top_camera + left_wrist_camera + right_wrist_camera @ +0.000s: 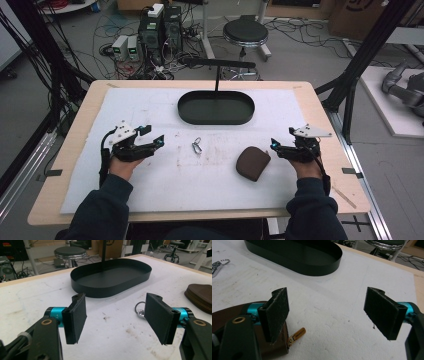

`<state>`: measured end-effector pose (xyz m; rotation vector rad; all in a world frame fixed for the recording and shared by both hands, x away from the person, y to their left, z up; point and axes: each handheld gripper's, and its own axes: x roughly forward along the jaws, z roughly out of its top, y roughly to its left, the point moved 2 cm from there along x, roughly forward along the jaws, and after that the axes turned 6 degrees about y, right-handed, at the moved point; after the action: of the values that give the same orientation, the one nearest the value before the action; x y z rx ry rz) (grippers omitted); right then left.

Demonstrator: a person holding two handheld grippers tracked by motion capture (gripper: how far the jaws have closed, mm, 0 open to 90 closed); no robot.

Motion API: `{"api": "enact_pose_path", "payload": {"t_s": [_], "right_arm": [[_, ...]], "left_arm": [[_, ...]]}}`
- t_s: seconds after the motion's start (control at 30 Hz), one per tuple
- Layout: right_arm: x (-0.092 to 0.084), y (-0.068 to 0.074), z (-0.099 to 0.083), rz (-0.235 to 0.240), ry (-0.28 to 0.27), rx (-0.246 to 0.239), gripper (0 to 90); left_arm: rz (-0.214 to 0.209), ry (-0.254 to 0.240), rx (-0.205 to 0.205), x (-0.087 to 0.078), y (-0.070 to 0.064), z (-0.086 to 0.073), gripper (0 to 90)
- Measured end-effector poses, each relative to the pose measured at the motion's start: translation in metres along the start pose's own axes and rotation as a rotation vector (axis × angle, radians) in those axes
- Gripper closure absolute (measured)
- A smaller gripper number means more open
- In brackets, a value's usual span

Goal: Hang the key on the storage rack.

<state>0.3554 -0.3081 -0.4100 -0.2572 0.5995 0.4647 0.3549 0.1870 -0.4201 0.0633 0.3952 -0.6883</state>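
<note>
A brown zip pouch (253,162) lies on the white mat, right of centre; its gold zip pull (297,335) shows beside my right gripper's left jaw. A small metal key ring with a clip (197,145) lies mid-mat, and part of this key ring (140,308) peeks out behind my left gripper's right jaw. A black oval tray (216,107) stands at the back of the mat. My left gripper (153,136) rests on the mat at the left, open and empty. My right gripper (274,144) sits just right of the pouch, open, with nothing between its jaws.
A thin black stand (218,64) rises from the tray's far side. The white mat (150,180) covers most of the wooden table (65,165). Beyond the table stand a stool (245,33), computers and loose cables.
</note>
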Motion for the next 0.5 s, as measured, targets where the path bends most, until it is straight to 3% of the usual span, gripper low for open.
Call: {"api": "enact_pose_path", "payload": {"t_s": [0.17, 0.23, 0.33, 0.5], "right_arm": [[0.001, 0.002, 0.002, -0.001, 0.005, -0.005, 20.6], [0.002, 0.002, 0.003, 0.001, 0.005, -0.008, 20.6], [0.004, 0.001, 0.002, 0.005, 0.013, -0.009, 20.6], [0.007, 0.001, 0.002, 0.009, 0.021, -0.012, 20.6]], "left_arm": [[-0.078, 0.031, -0.027, 0.026, -0.011, 0.005, 46.3], [-0.103, 0.060, -0.012, 0.038, -0.019, 0.006, 49.9], [-0.129, 0.095, 0.002, 0.054, -0.028, 0.008, 50.1], [-0.181, 0.152, -0.015, 0.080, -0.036, 0.009, 49.9]]}}
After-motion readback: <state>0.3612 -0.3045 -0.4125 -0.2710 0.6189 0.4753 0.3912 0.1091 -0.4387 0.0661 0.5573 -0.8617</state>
